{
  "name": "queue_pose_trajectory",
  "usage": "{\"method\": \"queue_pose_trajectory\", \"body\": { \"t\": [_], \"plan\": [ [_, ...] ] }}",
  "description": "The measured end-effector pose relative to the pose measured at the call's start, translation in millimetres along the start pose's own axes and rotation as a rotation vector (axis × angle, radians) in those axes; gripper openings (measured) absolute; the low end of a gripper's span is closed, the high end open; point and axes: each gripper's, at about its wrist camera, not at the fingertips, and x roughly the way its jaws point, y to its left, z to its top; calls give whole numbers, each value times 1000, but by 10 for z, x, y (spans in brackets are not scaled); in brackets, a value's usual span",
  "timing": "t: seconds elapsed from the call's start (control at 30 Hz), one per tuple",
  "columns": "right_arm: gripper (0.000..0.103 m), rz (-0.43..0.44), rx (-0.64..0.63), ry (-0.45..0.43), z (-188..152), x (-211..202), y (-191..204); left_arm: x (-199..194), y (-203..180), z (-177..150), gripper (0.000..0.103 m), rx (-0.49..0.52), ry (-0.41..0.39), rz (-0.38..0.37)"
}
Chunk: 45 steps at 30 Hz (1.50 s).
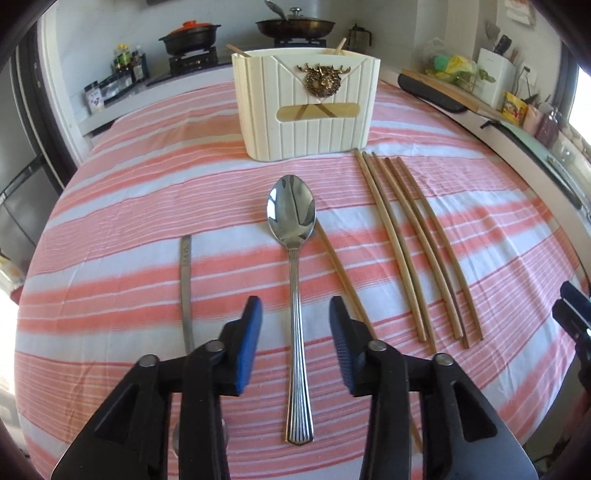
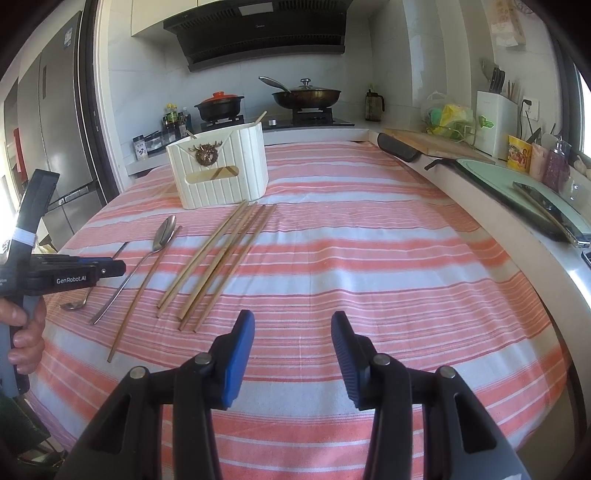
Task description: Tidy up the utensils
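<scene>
Striped cloth (image 2: 369, 258), pink and white, covering the table. Behind it, a stove bearing a black pot (image 2: 218, 107) with an orange lid and a lidded pan (image 2: 306, 96); range hood (image 2: 258, 33) above. Fridge (image 2: 62, 122) at left. Bottles (image 2: 175, 120) beside the pot. Right counter: cutting board (image 2: 436, 144), white knife block (image 2: 493, 118), yellow cup (image 2: 519, 157), bagged produce (image 2: 448, 116).

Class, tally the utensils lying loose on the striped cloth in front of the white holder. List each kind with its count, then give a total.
Spoons: 2 (large spoon, small spoon)
Chopsticks: 6 (group of five, single chopstick)
Total: 8
</scene>
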Motion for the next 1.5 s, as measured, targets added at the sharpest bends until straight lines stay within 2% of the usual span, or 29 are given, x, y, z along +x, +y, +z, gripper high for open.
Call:
{"method": "queue_pose_trajectory", "body": {
  "t": [0.1,0.13,0.3,0.43,0.57,0.63,0.7,0.8,0.93,0.97,1.03,1.13,1.27,1.37,1.5],
  "plan": [
    [44,10,-9,3,3,0,61,214,9,57,51,-6,32,38],
    [44,12,-16,1,7,-11,82,281,46,67,51,-31,51,48],
    [44,5,-51,1,25,-66,149,326,279,122,48,-169,49,98],
    [44,14,-72,29,139,68,201,318,272,105,48,-158,50,101],
    [44,40,-54,78,288,258,255,229,303,48,50,-173,51,69],
    [44,59,-15,108,309,324,253,133,324,24,54,-171,39,56],
    [44,69,22,140,294,379,232,-1,344,2,69,-157,10,65],
    [44,66,46,182,230,447,214,-249,404,-44,83,-151,-61,88],
    [44,78,77,213,195,503,199,-572,486,-103,92,-176,-184,106],
    [44,85,88,215,204,515,191,-630,506,-115,96,-179,-205,108],
    [44,93,112,213,238,537,151,-700,554,-133,97,-182,-224,110],
    [44,73,129,206,315,577,86,-734,645,-187,97,-199,-207,87],
    [43,122,149,230,411,700,122,-718,707,-293,97,-225,-177,103],
    [37,137,116,240,483,813,278,-690,677,-353,98,-191,-140,130],
    [23,116,64,284,499,1034,465,-668,635,-383,102,-178,-102,129]
  ]
}}
